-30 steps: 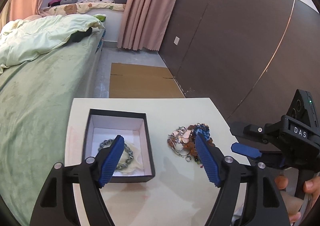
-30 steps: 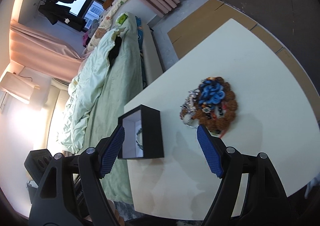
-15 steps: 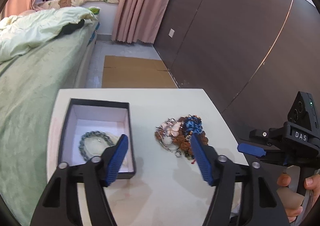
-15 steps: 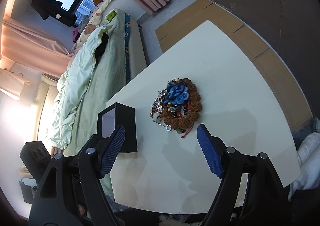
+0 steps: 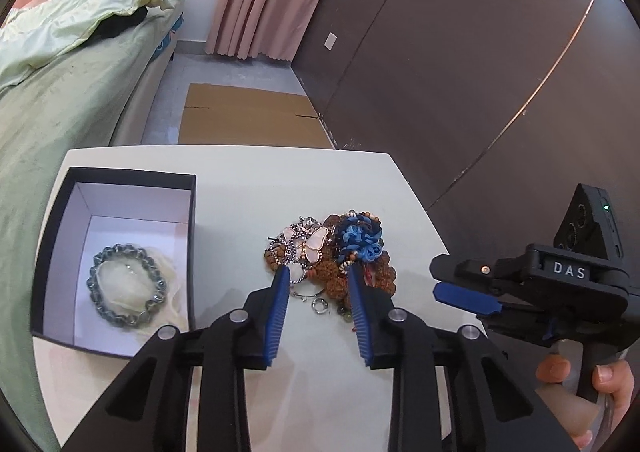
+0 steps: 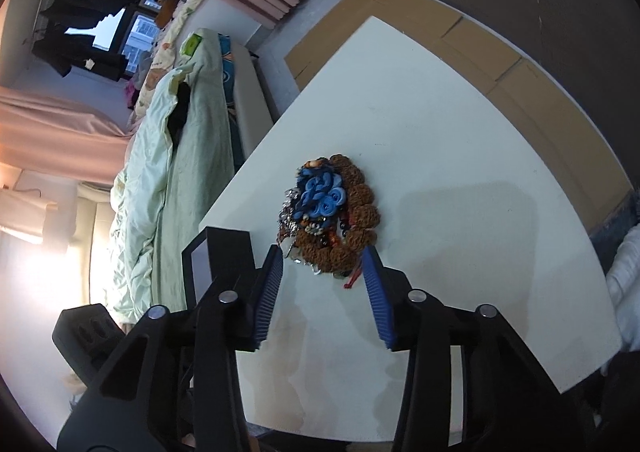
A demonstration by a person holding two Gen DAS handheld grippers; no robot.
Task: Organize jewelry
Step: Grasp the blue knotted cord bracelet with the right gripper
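Lying near the middle of the white rectangular table (image 5: 248, 180), the tangled heap of jewelry (image 5: 332, 256) serves as the landmark: a pink mother-of-pearl butterfly brooch (image 5: 307, 245) sits on its left part, a knot of blue braided cord (image 5: 362, 238) on its right part, and a ring of knobbly brown seed beads (image 6: 356, 208) curls round the side away from the box. On the near edge of the heap a small silver ring (image 5: 320, 306) rests on the tabletop. To the left of the heap, well apart from it, stands a black open gift box with a white lining (image 5: 54, 236), and inside it a grey-blue beaded bracelet (image 5: 126, 286) lies flat on a pale crumpled pouch (image 5: 168, 272). The left gripper (image 5: 316, 280) has its blue ribbed fingers (image 5: 278, 304) apart, one on each side of the heap's near edge (whether the tips touch any beads cannot be told). The right gripper (image 6: 322, 258) likewise stands with fingers spread, framing the heap's near edge from the other side and holding nothing; in the left wrist view its black body sits to the right of the heap, beyond the table edge. Beyond the box, left of the table, runs a bed with a pale green quilt (image 5: 60, 24).
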